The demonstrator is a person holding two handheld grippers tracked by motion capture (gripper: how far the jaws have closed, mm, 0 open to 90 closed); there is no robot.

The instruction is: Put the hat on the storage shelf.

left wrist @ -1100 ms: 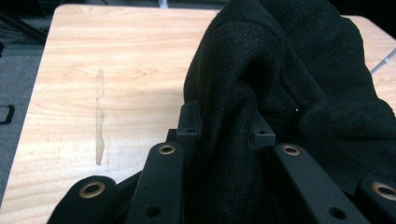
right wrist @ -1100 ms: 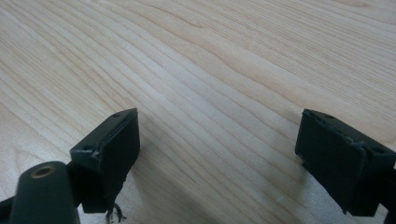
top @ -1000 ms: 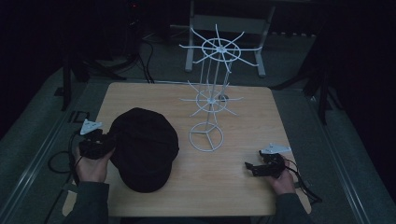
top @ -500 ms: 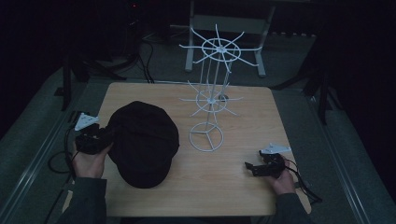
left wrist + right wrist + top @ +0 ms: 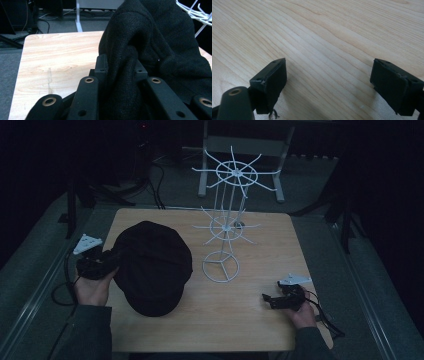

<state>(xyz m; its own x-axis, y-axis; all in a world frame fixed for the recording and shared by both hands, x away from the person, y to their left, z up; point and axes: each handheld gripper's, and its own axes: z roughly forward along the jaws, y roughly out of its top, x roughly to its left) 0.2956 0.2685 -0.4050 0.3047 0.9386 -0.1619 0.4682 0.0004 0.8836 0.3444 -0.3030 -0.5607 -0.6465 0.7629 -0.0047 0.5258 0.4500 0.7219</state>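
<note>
the black cap [image 5: 152, 267] sat on the left half of the wooden bench [image 5: 240, 320], dark woollen cloth, its left edge bunched up and lifted where the left gripper [image 5: 102, 262] had hold of it. in the left gripper view the fingers [image 5: 101, 65] were clamped tight on a thick fold of that cloth [image 5: 150, 45], fabric squeezed between them and spilling off to the right. just beside the cap, toward the middle of the bench, stood the white wire rack [image 5: 225, 227], upright on its round base, with two tiers of spokes fanning out. over at the near right corner the right gripper [image 5: 274, 300] rested low on the bench, well apart from the cap and the rack, and its fingers [image 5: 272, 80] stood wide open with bare wood grain between them.
</note>
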